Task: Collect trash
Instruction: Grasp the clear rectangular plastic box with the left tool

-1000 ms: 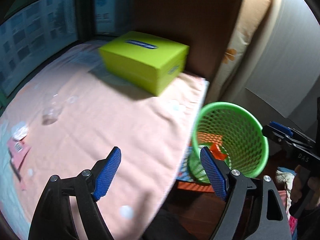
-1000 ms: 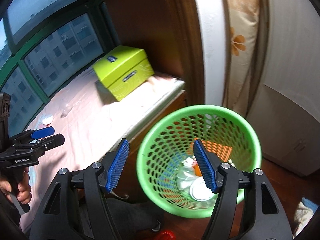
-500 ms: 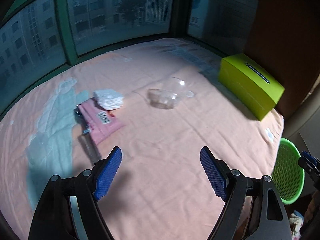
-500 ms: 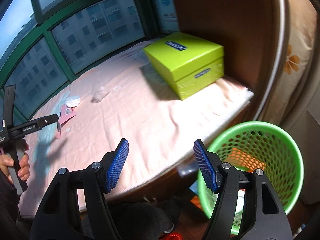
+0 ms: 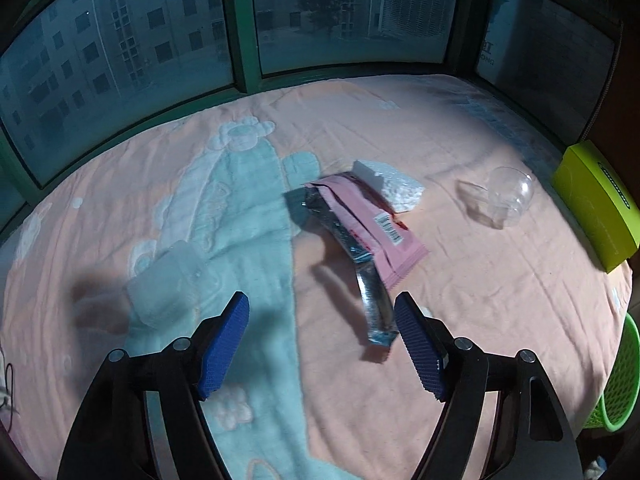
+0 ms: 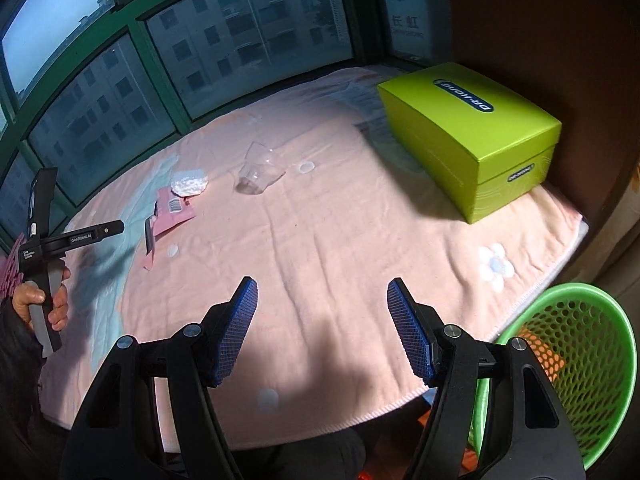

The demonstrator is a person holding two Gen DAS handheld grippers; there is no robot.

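Note:
Trash lies on a pink blanket (image 5: pixel 480 292): a pink wrapper (image 5: pixel 374 228), a silver wrapper (image 5: pixel 360 268), a white foam piece (image 5: pixel 388 184), a clear plastic cup (image 5: pixel 500 200) on its side and a clear plastic lid (image 5: pixel 168 284). My left gripper (image 5: pixel 322 344) is open and empty, just above the blanket, near the silver wrapper's end. My right gripper (image 6: pixel 322 328) is open and empty over the blanket's near part. The green mesh basket (image 6: pixel 576 368) stands beside the bed at the lower right. The cup (image 6: pixel 258 172), the foam (image 6: pixel 190 182) and the pink wrapper (image 6: pixel 172 210) also show in the right wrist view.
A lime green box (image 6: pixel 472 136) sits on the blanket's far right corner, by a brown wall. Green-framed windows (image 5: pixel 240 40) run along the far side. The left gripper's body and the hand holding it (image 6: pixel 44 248) show at the left of the right wrist view.
Both grippers have swung away from the green basket toward the blanket. The left one now faces the wrappers, the right one the blanket's middle. Both stayed open.

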